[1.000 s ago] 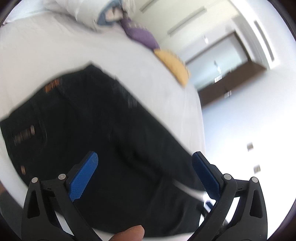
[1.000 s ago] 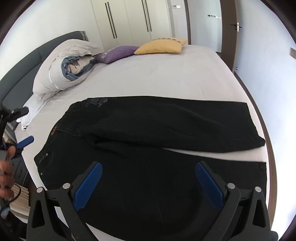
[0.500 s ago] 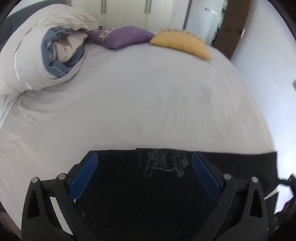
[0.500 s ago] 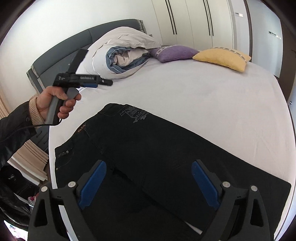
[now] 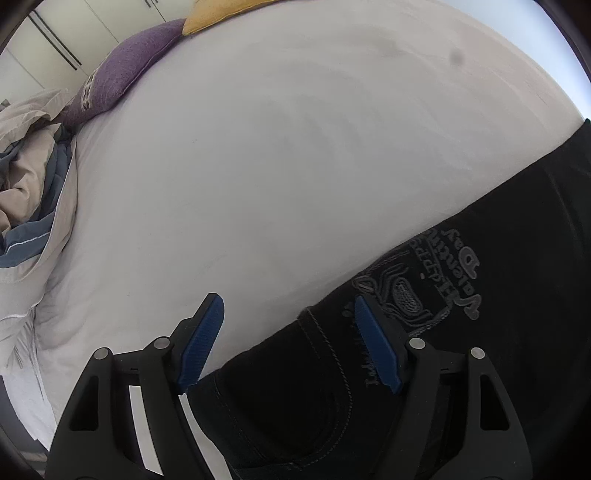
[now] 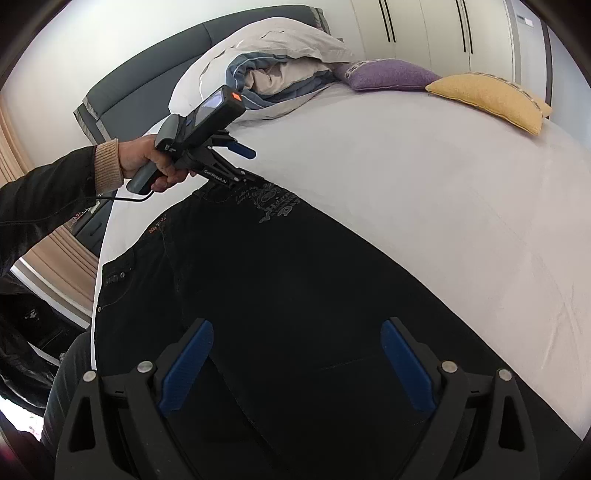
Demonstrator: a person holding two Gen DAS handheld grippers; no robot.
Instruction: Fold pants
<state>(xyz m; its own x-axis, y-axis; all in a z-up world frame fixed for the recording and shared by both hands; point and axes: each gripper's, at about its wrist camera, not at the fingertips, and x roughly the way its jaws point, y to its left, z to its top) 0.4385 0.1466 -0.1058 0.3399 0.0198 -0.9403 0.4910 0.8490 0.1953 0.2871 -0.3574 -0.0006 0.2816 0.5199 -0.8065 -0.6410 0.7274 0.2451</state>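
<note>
In the right wrist view the right gripper [image 6: 295, 363] fills the lower middle of the frame, its blue pads spread wide over the dark cloth of the pants [image 6: 280, 295], with nothing pinched between them. The pants lie flat on the bed [image 6: 424, 192], running from the lower right of the frame up toward the upper left, where the waistband and a grey embroidered emblem [image 6: 275, 203] sit.

At that waistband corner, left of centre in the same view, a hand [image 6: 147, 164] with a tan cuff and dark sleeve holds the left gripper [image 6: 240, 166] tipped down onto the fabric. In its own view the left gripper [image 5: 288, 341] is at the bottom centre, jaws closing, one blue pad over the white sheet and the other over the pants [image 5: 461, 332], so the waistband edge lies between them (whether the pads already press on the cloth is hard to tell from this angle; they look still apart).

Farther off, at the upper left of the right wrist view, a bundled duvet [image 6: 273, 62] leans on the dark headboard [image 6: 155, 85]. A purple cushion [image 6: 388, 75] and a yellow cushion [image 6: 487, 98] lie at the upper right, with wardrobe doors [image 6: 424, 26] behind.
</note>
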